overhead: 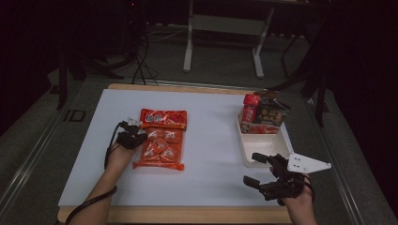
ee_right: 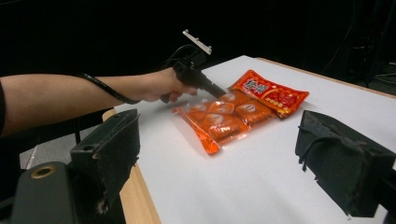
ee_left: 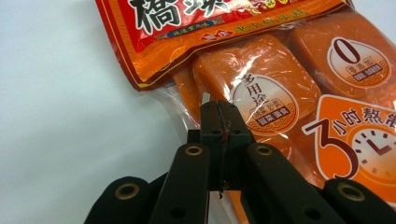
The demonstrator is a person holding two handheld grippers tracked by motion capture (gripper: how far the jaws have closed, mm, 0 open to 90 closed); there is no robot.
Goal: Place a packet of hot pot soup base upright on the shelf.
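The white rectangular worktop [overhead: 206, 140] carries a flat orange-red plastic snack pack [overhead: 160, 139] left of centre. The left hand-held gripper [overhead: 137, 139] pinches its clear edge with jaws closed, likely to drag it. The right hand-held gripper [overhead: 262, 169] waits wide apart, lower right.

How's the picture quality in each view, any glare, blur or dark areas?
High view: dim, room beyond the white table nearly black. Left gripper view: bright, glare on the orange packet, near fingers soft. Right gripper view: close fingers blurred, background black.
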